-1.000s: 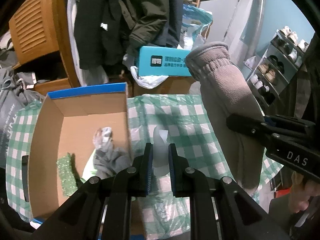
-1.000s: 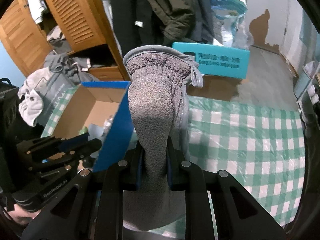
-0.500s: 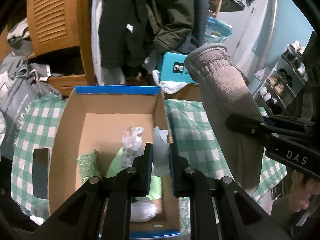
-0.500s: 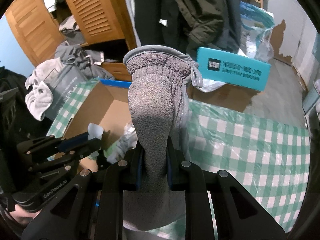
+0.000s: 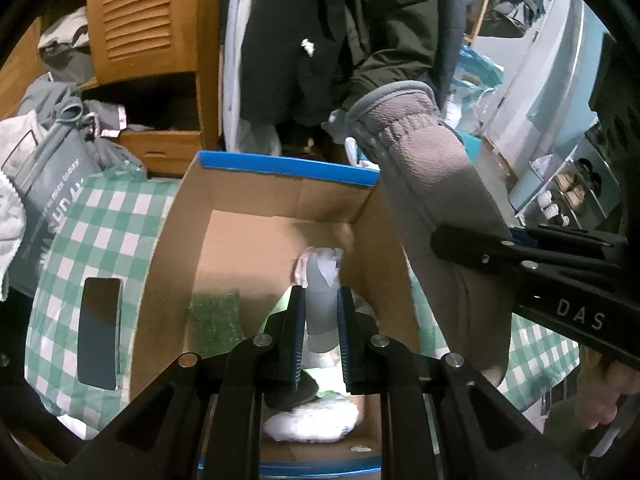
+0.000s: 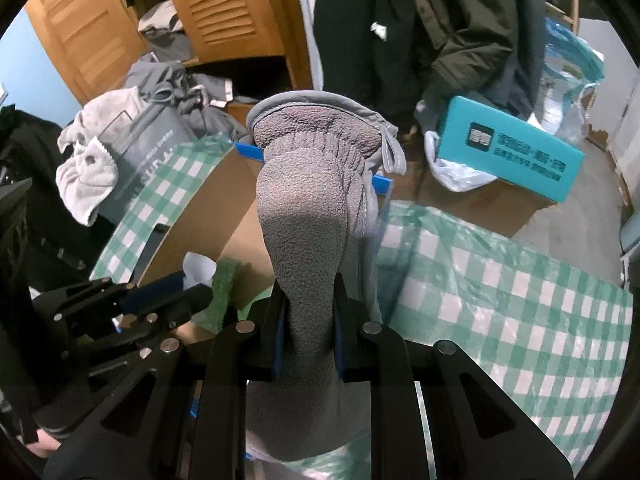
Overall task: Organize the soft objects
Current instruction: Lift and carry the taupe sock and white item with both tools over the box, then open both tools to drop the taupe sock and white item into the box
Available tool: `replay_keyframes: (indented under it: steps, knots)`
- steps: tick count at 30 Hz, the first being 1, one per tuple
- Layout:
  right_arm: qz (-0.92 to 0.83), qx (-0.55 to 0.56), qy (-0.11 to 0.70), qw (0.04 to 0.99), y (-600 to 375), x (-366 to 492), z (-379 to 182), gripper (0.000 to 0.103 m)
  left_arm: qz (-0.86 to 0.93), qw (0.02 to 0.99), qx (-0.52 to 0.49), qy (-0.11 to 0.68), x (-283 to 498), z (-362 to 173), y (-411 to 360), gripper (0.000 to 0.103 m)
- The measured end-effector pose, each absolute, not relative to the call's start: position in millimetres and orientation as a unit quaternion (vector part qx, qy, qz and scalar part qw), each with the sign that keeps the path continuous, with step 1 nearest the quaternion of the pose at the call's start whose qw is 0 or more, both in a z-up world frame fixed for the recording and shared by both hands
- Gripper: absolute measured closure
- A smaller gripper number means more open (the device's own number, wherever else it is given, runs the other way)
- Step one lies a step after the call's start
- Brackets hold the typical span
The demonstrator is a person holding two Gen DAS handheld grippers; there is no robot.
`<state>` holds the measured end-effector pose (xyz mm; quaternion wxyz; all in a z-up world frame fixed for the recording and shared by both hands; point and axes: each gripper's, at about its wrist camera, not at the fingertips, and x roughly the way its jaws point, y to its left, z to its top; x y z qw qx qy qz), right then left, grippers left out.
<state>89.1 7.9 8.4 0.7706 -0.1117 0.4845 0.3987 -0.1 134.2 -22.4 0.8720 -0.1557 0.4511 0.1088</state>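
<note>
Cluttered bedroom, left fingers clamping pale cloth, "DAS"-marked right fingers clamping grey mitten

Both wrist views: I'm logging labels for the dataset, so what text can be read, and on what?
"DAS": white letters on the right gripper body.
Teal box: dark logo square and a line of characters, too blurred to read.
Grey bag: pale lettering, upside down and blurred, not readable.
Cardboard box, grey mitten, checked cloth: no text visible.
</note>
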Motion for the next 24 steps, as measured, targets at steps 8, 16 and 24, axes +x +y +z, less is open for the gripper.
replay_keyframes:
  steps: [8, 16, 24]
  knots:
    - [0.413, -0.126, 0.498, 0.752, 41.9, 86.5, -3.8, 0.087, 0.126, 0.864, -0.167, 0.458, -3.5, -31.7, 153.6, 0.087]
    - [0.42, -0.142, 0.51, 0.737, 64.1, 85.2, -18.5, 0.087, 0.129, 0.849, -0.197, 0.473, -4.1, -44.8, 167.9, 0.087]
    - [0.428, -0.126, 0.516, 0.731, 71.0, 93.5, -22.8, 0.072, 0.155, 0.846, -0.192, 0.472, -4.5, -44.0, 171.1, 0.072]
